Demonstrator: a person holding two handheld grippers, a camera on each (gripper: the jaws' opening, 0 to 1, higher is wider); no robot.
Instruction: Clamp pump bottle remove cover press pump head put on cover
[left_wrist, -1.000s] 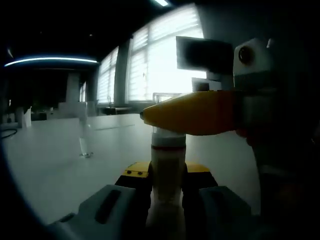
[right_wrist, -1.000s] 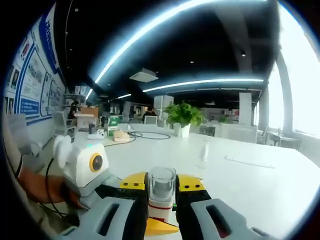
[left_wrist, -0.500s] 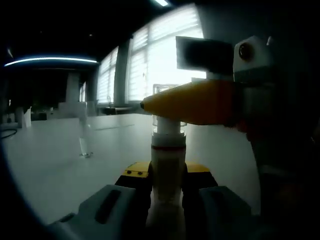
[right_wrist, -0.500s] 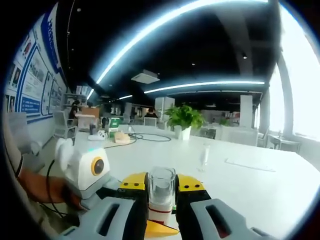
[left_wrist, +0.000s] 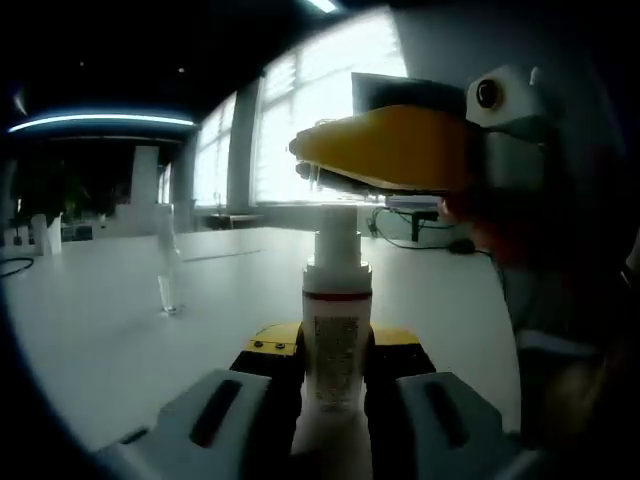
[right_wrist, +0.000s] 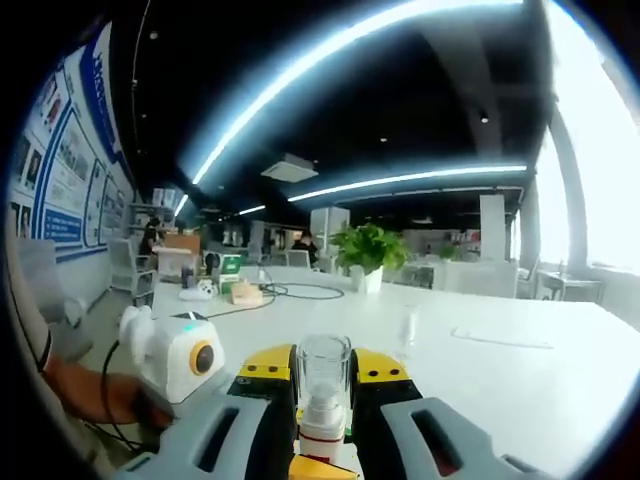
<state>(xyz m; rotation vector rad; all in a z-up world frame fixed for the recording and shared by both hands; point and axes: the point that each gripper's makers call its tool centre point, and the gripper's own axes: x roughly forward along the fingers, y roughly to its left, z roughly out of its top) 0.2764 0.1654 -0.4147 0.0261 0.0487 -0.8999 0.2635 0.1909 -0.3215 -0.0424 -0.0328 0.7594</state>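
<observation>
Above the white desk (left_wrist: 120, 320), the left gripper (left_wrist: 335, 360) clamps the pump bottle (left_wrist: 337, 330); the right gripper (right_wrist: 325, 385) pinches the clear cover (right_wrist: 324, 368), lifted free. Pressing and recapping remain.

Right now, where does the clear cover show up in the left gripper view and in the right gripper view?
Left gripper view: the clear cover sits upper centre, under the right gripper's yellow tip, above the pump bottle.
Right gripper view: the cover stands bottom centre, clamped between the right gripper jaws, over the pump head.
Shared landmark: the white pump bottle with its red band.
</observation>
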